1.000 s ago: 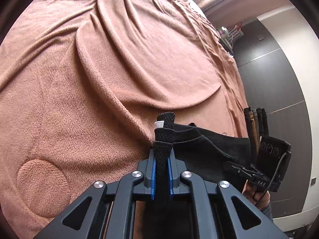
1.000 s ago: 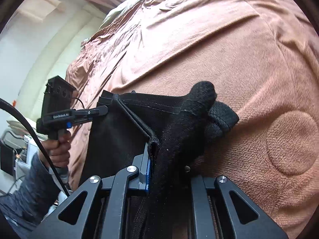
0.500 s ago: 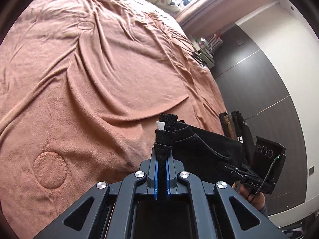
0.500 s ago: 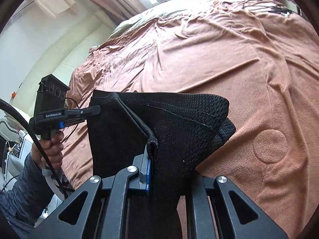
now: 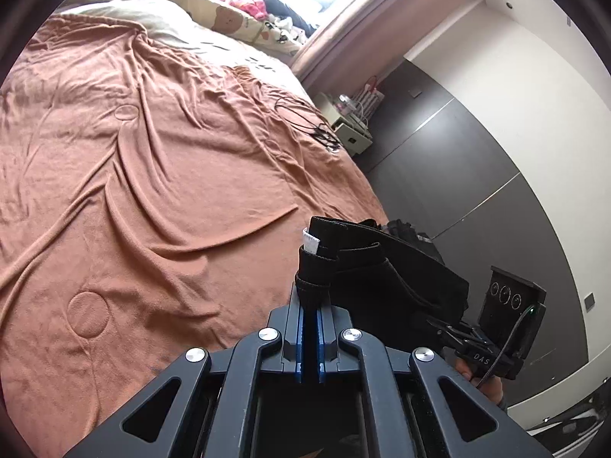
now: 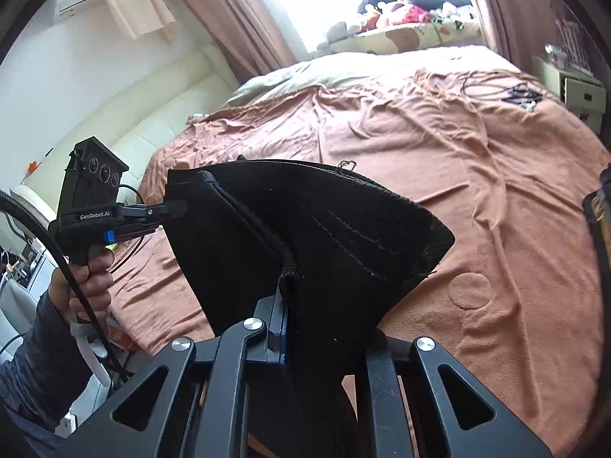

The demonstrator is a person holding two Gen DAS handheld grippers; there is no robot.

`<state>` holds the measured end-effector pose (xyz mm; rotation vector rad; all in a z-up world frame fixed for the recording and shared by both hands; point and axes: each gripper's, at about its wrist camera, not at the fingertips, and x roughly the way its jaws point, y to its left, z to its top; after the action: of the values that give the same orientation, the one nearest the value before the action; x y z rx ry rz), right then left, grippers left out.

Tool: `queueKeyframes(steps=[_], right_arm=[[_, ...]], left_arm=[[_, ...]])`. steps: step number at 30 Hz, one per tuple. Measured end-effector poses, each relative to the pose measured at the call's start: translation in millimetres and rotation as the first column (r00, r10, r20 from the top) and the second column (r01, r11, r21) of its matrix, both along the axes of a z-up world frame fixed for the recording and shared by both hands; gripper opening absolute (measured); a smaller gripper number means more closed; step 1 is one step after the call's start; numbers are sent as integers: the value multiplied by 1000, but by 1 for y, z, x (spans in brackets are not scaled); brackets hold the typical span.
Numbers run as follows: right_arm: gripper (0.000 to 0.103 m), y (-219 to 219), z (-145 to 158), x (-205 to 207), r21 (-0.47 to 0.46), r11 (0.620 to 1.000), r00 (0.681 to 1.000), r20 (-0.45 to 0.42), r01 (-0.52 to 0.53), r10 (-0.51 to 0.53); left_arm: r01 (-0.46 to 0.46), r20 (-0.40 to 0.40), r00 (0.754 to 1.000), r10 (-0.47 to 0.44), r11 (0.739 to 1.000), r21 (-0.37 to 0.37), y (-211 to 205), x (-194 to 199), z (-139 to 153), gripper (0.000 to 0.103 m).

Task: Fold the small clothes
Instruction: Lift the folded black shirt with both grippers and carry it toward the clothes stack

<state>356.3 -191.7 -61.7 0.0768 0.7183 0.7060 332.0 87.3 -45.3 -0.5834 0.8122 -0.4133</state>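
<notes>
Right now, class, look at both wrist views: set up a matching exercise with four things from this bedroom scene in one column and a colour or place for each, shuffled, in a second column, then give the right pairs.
Column one:
1. garment
2. blanket
3. tangled cable
4. label tag

Column two:
A. white, at the pinched edge above the left gripper
B. black, held up between the left gripper and the right gripper
C. lying on the blanket near its far side
D. rust-brown, spread over the bed

Pairs: 1-B, 2-D, 3-C, 4-A
</notes>
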Motion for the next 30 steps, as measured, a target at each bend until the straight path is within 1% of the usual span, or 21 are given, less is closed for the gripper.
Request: queueKeyframes(steps=[4, 8, 11, 15, 17, 20, 23, 27, 30], right_arm=[[8, -20, 28, -40, -1, 1000, 998, 59, 26, -26], [8, -41, 56, -81, -30, 998, 991, 123, 60, -56], [8, -60, 79, -114, -45, 995, 981, 173, 91, -82], [8, -92, 107, -157, -46, 989, 967, 218, 141, -128], [8, -105, 118, -175, -48, 986, 960, 238, 161, -145], [8, -127, 134, -202, -59, 981, 950, 268, 185, -163], [8, -145, 146, -225, -76, 980, 943, 294, 184, -154], [8, -166, 157, -249, -92, 977, 934, 320, 195, -156], [8, -186, 163, -261, -94, 970, 926, 333, 223, -180]], left_arm=[[20, 52, 998, -20, 1000, 0, -17, -15, 27, 5], [55, 98, 994, -55, 998, -3, -41, -27, 53, 4], [91, 133, 987, -91, 996, 4, -64, -35, 74, 4], [137, 167, 976, -136, 991, 5, -96, -41, 98, 4], [164, 189, 969, -162, 986, 1, -113, -44, 110, 4], [201, 214, 956, -200, 979, 17, -143, -47, 127, 4], [244, 225, 943, -244, 969, 26, -175, -49, 141, 4], [302, 248, 921, -300, 953, 29, -215, -50, 156, 4], [336, 262, 904, -337, 941, 48, -248, -51, 167, 4]])
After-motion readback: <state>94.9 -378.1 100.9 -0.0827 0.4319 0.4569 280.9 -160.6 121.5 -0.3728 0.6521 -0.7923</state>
